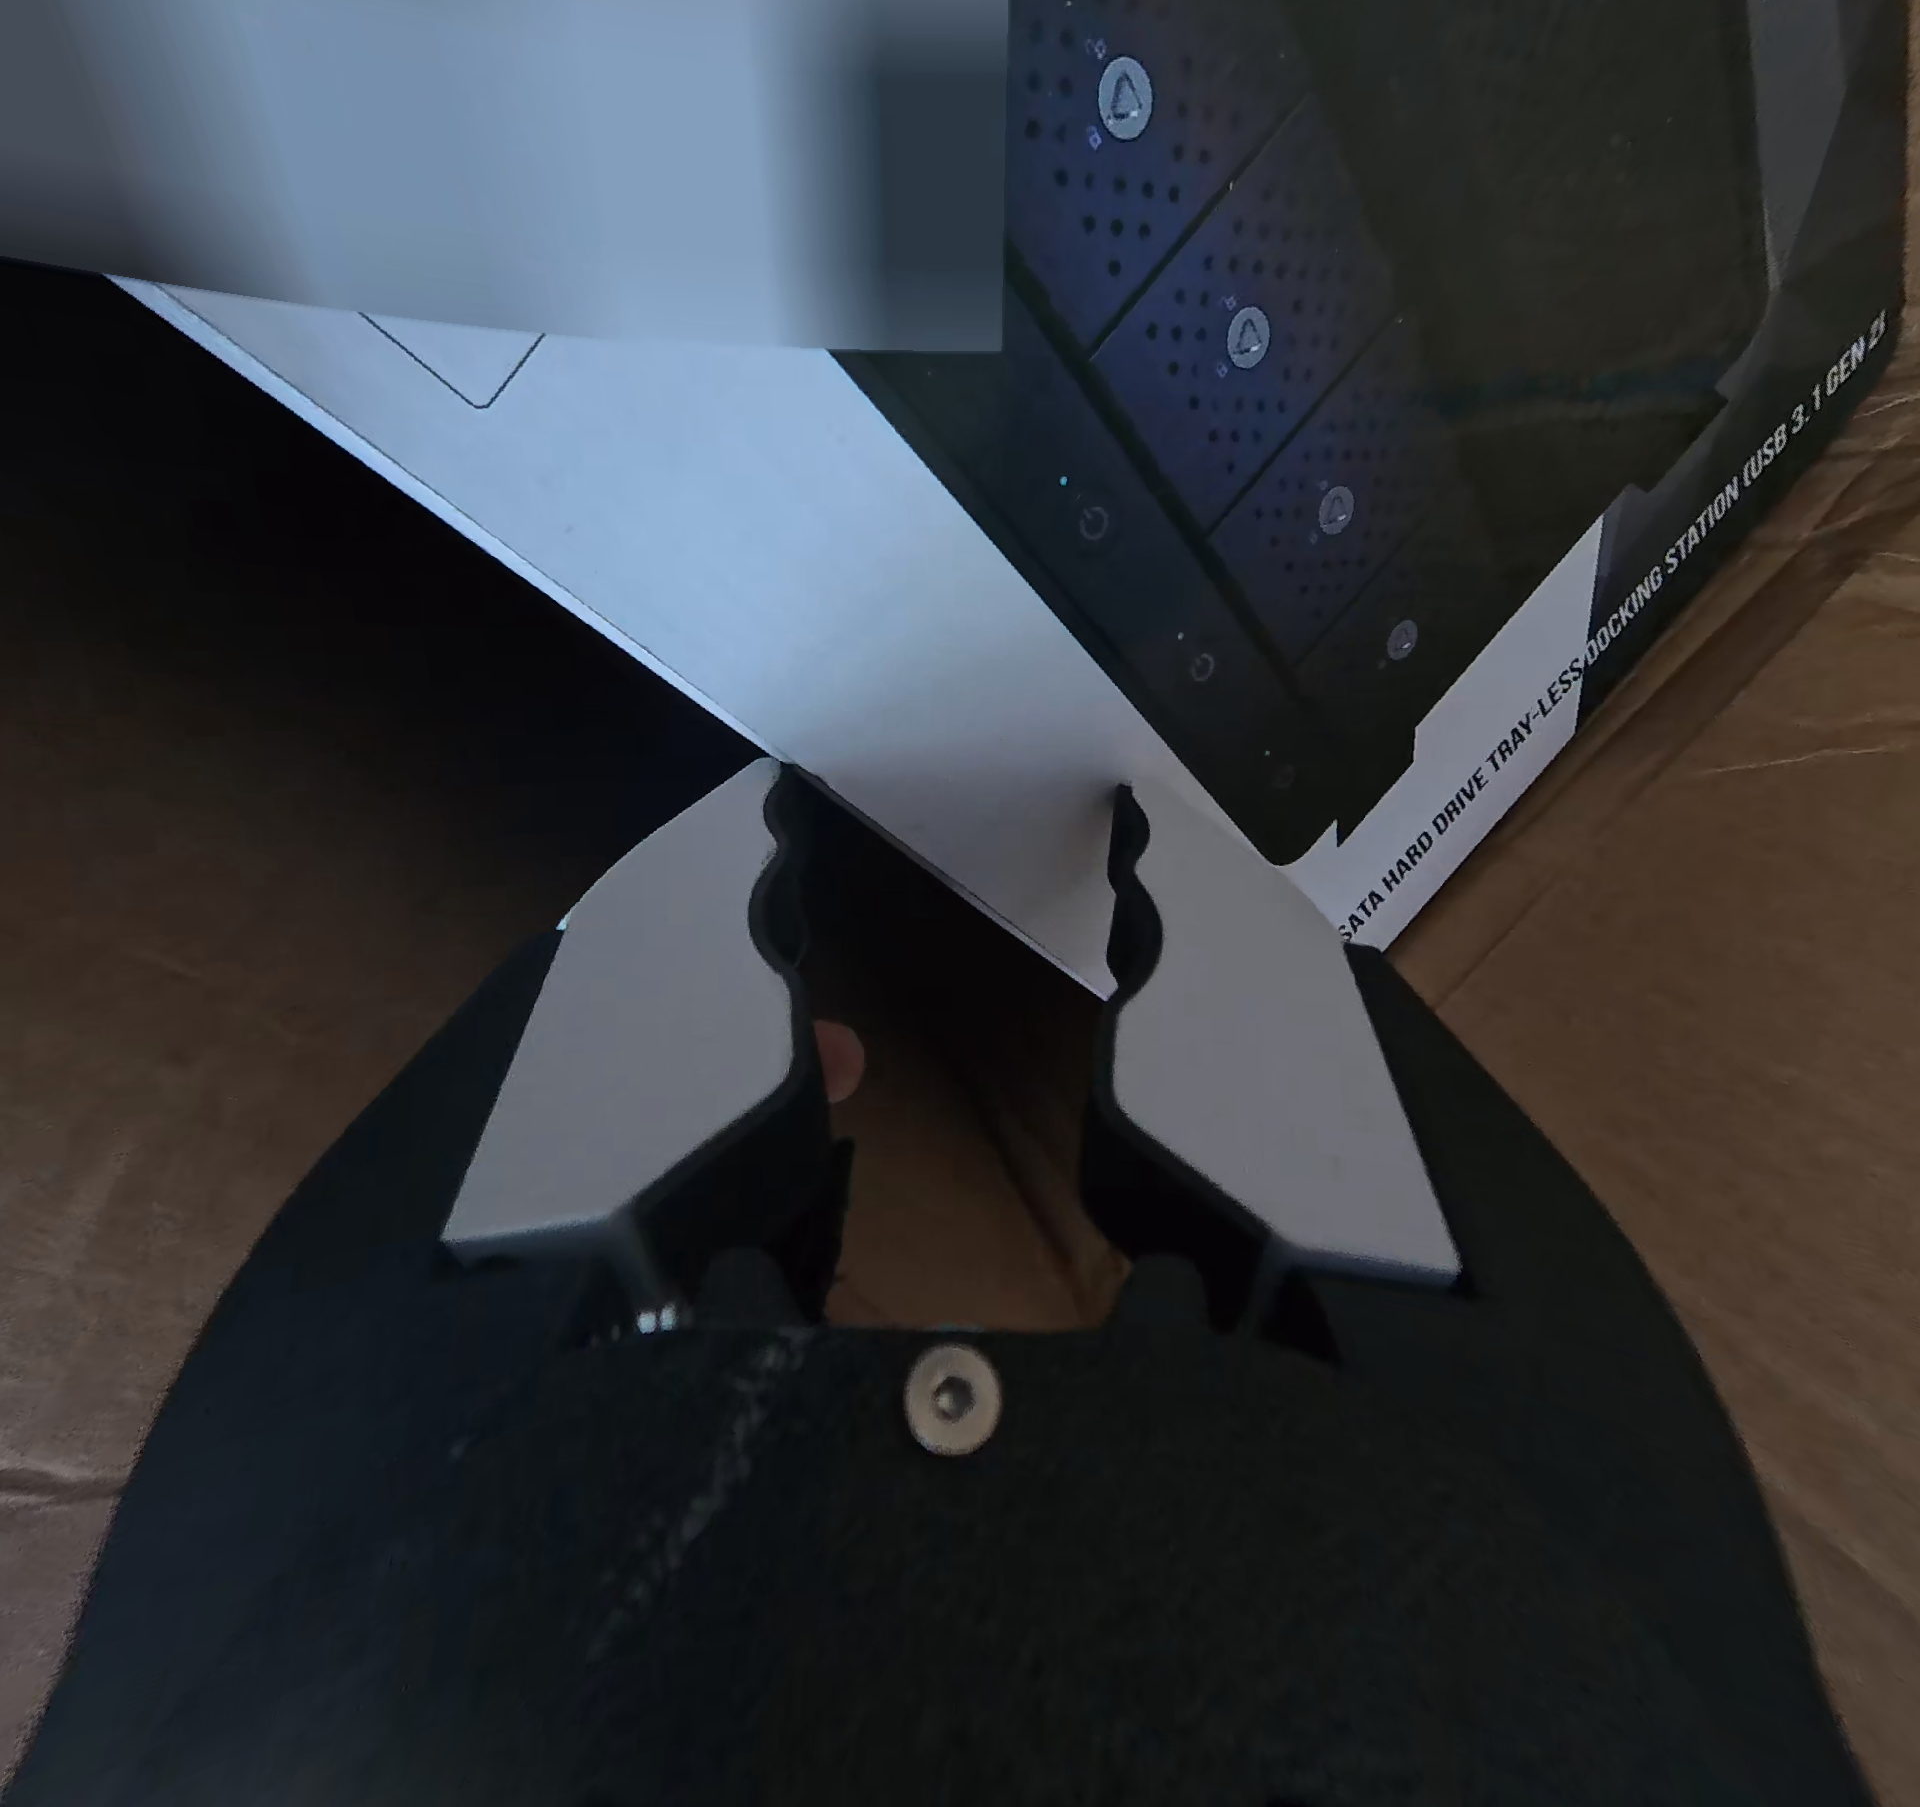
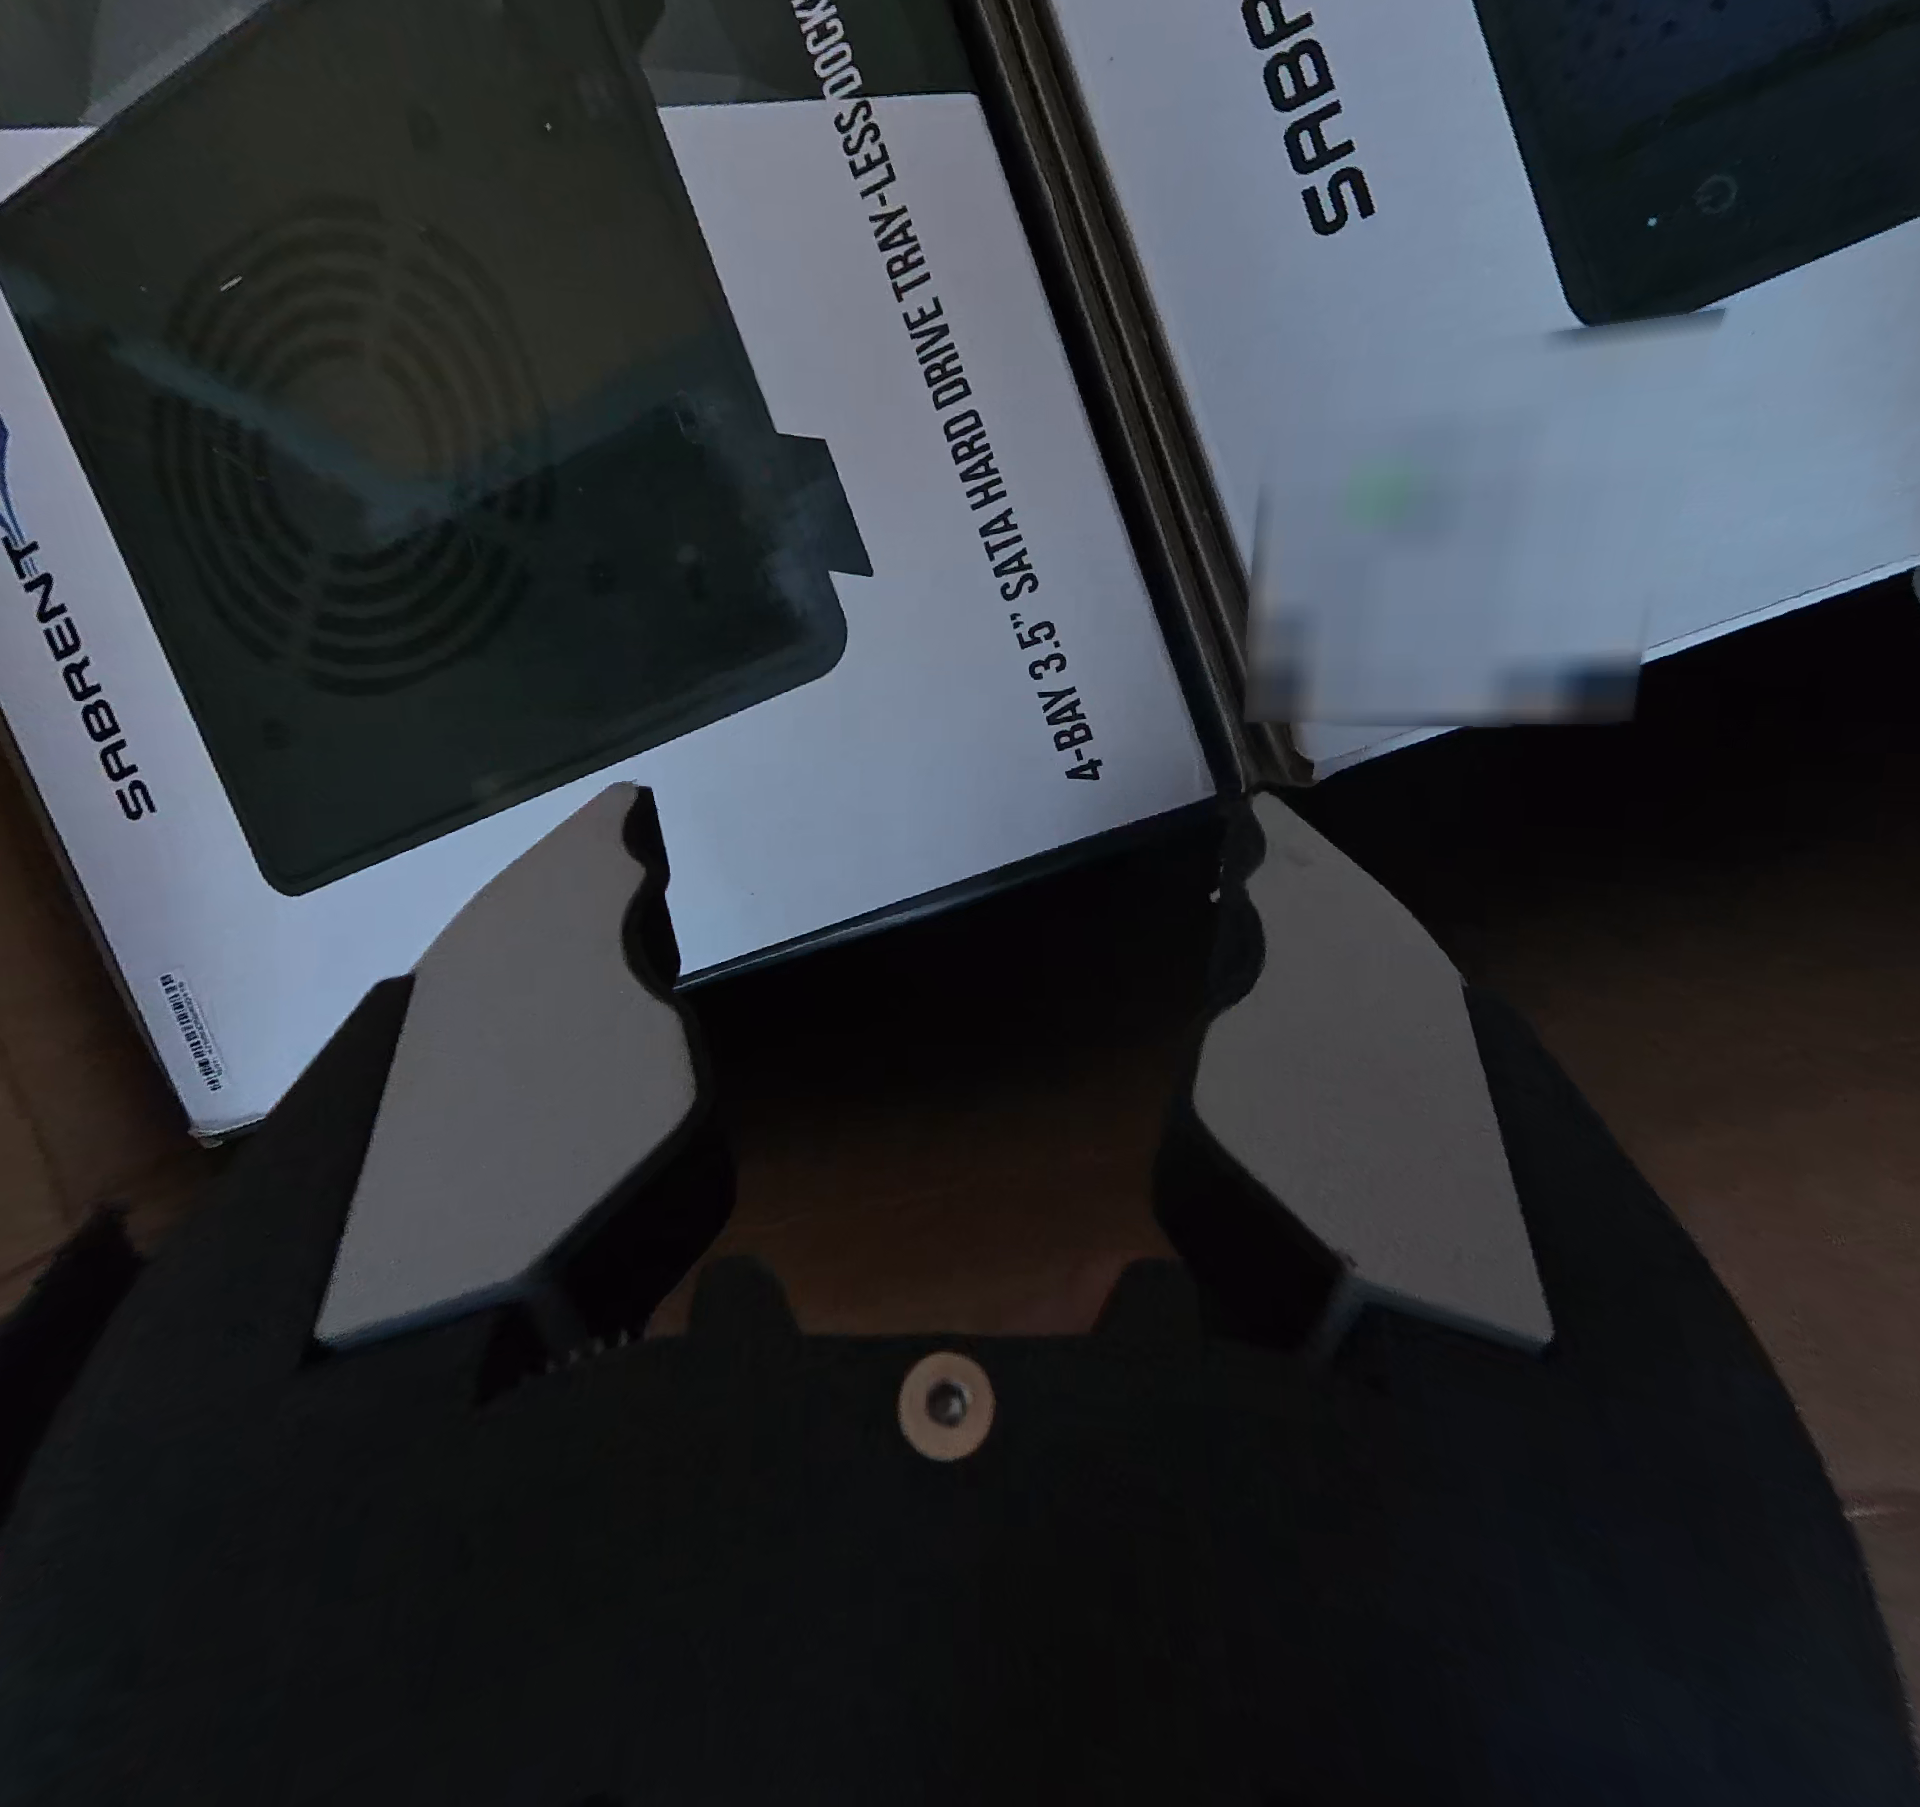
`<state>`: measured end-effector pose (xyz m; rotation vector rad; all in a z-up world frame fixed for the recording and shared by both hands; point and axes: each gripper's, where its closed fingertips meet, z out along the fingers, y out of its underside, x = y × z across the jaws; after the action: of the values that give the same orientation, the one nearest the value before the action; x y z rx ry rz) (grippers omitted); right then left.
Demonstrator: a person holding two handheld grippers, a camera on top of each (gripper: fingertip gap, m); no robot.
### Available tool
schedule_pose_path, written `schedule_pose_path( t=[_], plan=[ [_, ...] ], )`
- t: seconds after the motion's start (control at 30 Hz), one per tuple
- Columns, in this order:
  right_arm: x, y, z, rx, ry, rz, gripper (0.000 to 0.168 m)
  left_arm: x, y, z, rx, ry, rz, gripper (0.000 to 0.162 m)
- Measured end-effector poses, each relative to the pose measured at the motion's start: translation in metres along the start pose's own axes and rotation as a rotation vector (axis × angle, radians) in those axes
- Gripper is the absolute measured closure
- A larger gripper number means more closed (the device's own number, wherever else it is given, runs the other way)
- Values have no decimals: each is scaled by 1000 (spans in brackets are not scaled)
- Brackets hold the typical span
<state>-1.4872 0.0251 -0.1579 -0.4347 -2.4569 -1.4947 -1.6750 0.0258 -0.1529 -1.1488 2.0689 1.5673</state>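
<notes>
In the left wrist view my left gripper (image 1: pixel 948 786) is open. Its grey fingers (image 1: pixel 644 1009) straddle the lower edge of a white and black product box (image 1: pixel 779 531) printed with a picture of a black drive enclosure. The box's corner lies against the right finger. In the right wrist view my right gripper (image 2: pixel 935 822) is open and empty. It hovers at the near edges of two such boxes lying side by side, a left box (image 2: pixel 883 510) and a right box (image 2: pixel 1403 303). Its right fingertip (image 2: pixel 1262 843) is at the seam between them.
Brown cardboard of a large carton (image 1: pixel 1714 926) surrounds the boxes and also shows in the right wrist view (image 2: pixel 1714 1134). A person's fingertip (image 1: pixel 844 1061) shows low between the left gripper's fingers. A dark shadowed gap (image 1: pixel 260 510) lies left of the box.
</notes>
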Motion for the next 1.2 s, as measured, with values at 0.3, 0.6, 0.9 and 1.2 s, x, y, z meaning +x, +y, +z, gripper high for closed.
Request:
schedule_pose_path(
  t=[0.3,0.6,0.9,1.2],
  plan=[
    [-2,3,2,-42,38,-76,68,2,-1,1,7,-29,-57,104],
    [9,8,1,-187,-58,-228,86,3,1,2,-12,-30,-87,106],
    [-16,21,-4,-236,-127,-278,46,6,0,3,39,-60,-130,104],
    [28,-86,-42,434,-115,950,61,6,-2,4,63,-76,-118,100]
  ],
)
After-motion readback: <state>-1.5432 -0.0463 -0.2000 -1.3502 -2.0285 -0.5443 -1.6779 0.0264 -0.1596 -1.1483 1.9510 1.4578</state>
